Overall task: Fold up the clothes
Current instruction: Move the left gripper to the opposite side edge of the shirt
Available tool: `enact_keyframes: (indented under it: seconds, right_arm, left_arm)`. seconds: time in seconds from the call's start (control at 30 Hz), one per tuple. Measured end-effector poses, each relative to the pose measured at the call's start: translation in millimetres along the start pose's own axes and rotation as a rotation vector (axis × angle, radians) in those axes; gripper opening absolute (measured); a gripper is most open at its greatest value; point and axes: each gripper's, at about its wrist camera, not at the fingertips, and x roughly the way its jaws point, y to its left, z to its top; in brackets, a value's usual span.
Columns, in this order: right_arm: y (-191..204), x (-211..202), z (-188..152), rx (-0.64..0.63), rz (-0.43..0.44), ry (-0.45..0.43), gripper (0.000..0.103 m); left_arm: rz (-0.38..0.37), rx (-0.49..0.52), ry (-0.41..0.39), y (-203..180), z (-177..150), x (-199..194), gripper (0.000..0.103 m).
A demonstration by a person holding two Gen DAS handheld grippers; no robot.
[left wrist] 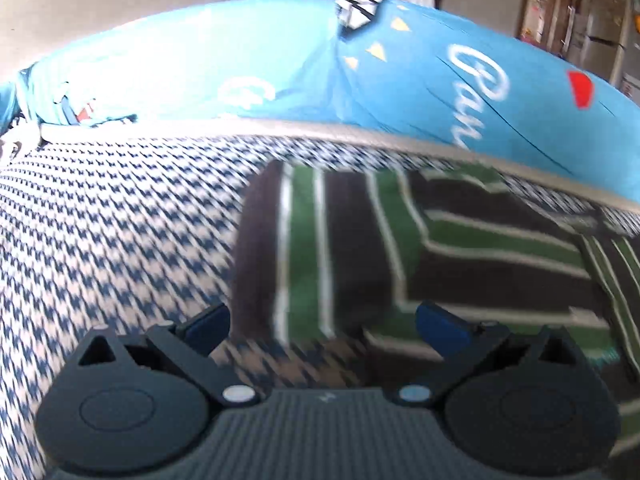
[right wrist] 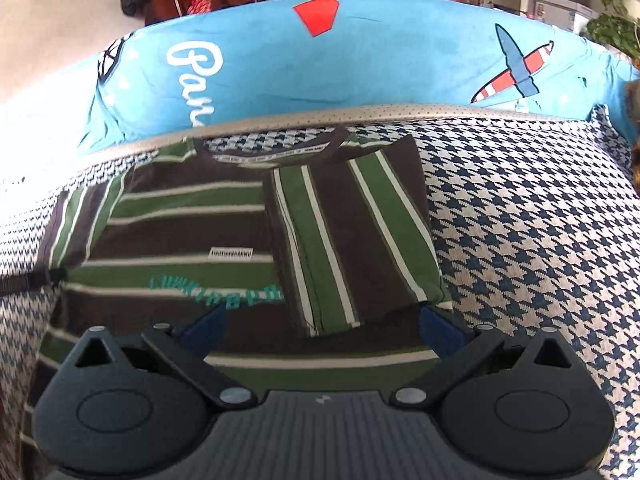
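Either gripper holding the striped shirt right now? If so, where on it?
Nothing held. The left gripper and the right gripper are both open above the striped shirt, with no cloth between their fingers. One side of the shirt is already folded over.

You have a bed (right wrist: 540,220) covered in blue-and-white houndstooth cloth; the striped green-and-brown shirt (right wrist: 180,232) lies flat on it, one side folded over, just before the bright blue pillow (right wrist: 360,64).
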Motion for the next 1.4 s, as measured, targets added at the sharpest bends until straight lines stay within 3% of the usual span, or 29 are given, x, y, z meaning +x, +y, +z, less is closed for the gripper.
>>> enact_keyframes:
  seconds: [0.37,0.57,0.73,0.9,1.1,1.4]
  right_arm:
    - [-4.6,7.0,-5.9,0.033,0.037,0.035,0.103]
    - [0.5,9.5,-3.8,0.025,0.064,0.042,0.103]
    - [6.9,11.5,-3.1,0.002,0.077,0.048,0.103]
    - [8.9,15.4,-2.5,0.005,0.082,0.062,0.103]
    - [9.4,16.5,-2.0,0.005,0.081,0.066,0.103]
    - [14.5,18.3,-2.0,-0.007,0.082,0.075,0.103]
  left_arm:
    - [-0.041,-0.055,0.046,51.1,33.9,38.8,0.102]
    - [-0.072,-0.094,0.097,62.7,33.4,59.4,0.088]
    - [-0.084,-0.067,0.068,61.2,34.0,61.7,0.081]
    - [-0.092,-0.079,0.045,61.6,37.6,62.0,0.057]
    - [-0.117,-0.102,0.032,61.6,38.2,60.0,0.042]
    - [-0.108,-0.13,0.029,72.8,32.8,63.4,0.038]
